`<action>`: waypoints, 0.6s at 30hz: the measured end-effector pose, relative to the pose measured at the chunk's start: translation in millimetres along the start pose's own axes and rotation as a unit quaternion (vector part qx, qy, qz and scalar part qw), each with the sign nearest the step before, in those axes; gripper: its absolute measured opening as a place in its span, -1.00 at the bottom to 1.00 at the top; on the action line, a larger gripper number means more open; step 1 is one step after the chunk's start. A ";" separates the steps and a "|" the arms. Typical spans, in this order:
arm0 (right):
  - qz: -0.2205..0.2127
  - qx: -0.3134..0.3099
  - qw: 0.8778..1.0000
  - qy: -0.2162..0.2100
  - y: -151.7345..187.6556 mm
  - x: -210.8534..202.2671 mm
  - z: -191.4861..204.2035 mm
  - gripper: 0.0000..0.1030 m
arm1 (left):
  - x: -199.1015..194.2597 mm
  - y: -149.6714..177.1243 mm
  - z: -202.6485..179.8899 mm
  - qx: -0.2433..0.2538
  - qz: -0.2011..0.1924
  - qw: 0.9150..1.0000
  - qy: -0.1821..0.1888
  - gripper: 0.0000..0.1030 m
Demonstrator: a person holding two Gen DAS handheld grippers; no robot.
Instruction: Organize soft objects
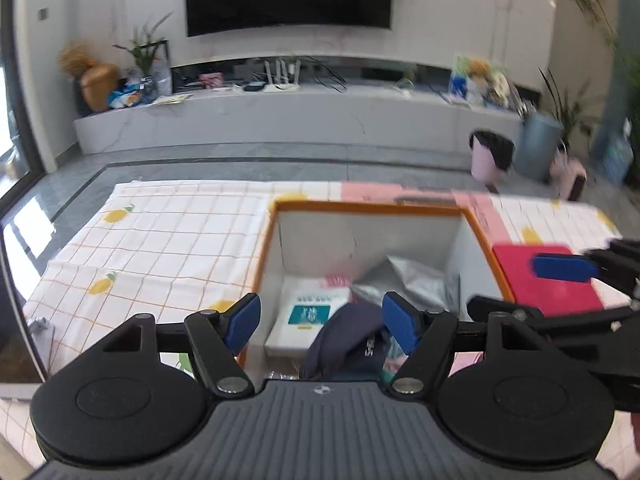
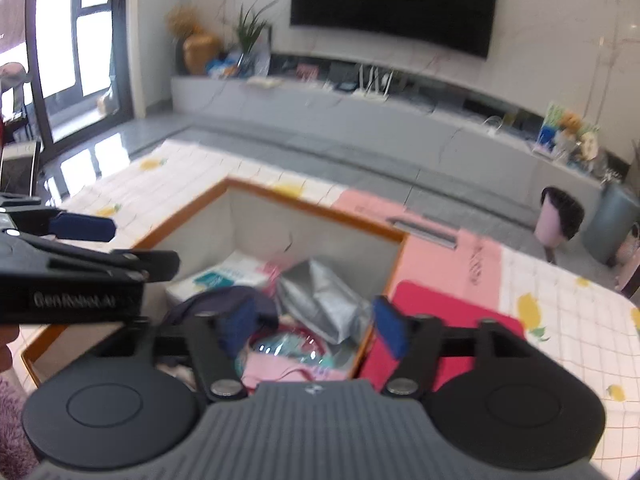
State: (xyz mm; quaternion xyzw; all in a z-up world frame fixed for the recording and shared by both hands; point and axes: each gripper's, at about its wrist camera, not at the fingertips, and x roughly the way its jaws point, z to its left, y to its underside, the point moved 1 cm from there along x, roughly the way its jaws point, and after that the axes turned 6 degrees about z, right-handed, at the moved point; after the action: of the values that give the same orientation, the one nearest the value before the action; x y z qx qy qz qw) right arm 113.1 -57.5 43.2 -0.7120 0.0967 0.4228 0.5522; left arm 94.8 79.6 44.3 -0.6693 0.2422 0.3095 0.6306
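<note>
With both the left gripper and right gripper spread wide above the orange-rimmed box, the dark garment looks deposited; next likely comes fetching another soft item.

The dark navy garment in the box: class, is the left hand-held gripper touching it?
Apart. The left wrist view shows the left hand-held gripper open, both pads clear of the dark navy garment below.

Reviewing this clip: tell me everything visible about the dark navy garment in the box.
The dark navy garment is soft, crumpled fabric, bunched in a mound with small white lettering on one fold. It lies inside the orange-rimmed box, at its near side, beside a white packet with a teal label and a crinkled silver bag, partly over pink and teal items. The left gripper stands open above it, pads not pressing it; the right gripper is open too.
</note>
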 end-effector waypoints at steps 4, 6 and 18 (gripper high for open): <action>-0.029 0.028 0.999 -0.006 2.4 -21.1 -8.4 0.94 | -12.1 -3.3 4.5 -0.045 0.000 0.999 0.030 0.69; -0.036 0.043 0.998 -0.011 6.2 -32.6 -11.1 0.95 | -18.9 -3.2 0.5 -0.050 0.003 0.998 0.037 0.69; -0.040 0.059 0.995 0.065 70.7 -82.0 -32.2 0.95 | -52.5 38.9 -64.8 0.015 -0.086 0.995 0.053 0.69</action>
State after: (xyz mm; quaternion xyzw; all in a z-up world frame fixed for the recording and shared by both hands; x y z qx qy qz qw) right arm 35.2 -138.7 52.6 -0.7078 0.1288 0.3469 0.6018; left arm 37.7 8.2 56.0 -0.6938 0.2214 0.2146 0.6509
